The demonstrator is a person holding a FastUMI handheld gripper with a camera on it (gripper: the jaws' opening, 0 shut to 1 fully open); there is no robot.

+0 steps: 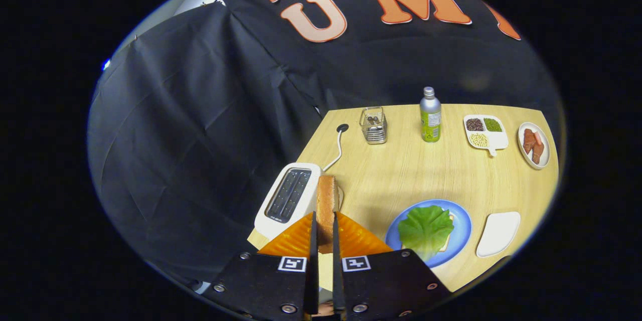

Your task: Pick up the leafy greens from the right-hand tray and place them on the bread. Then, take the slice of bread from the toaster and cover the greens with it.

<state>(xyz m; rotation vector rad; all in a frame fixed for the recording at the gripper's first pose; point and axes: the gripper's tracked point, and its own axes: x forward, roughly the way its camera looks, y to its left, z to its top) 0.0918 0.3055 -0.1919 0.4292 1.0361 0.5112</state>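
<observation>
Fingers nearly closed, my gripper [325,230] pinching a golden-brown toast slice [326,205] edge-on, both pads pressing it. Slice held just beside the white two-slot toaster [287,199]. Green lettuce leaf [425,230] lies on the blue round plate [464,225], right of my fingers.

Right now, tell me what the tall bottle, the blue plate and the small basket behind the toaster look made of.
Tall silver bottle: likely brushed metal, dull grey sheen, green label.
Round blue plate: glazed ceramic or plastic; smooth, even colour.
Small wire basket: thin shiny metal wire, see-through sides.
The tool is shut on the slice of toasted bread.
</observation>
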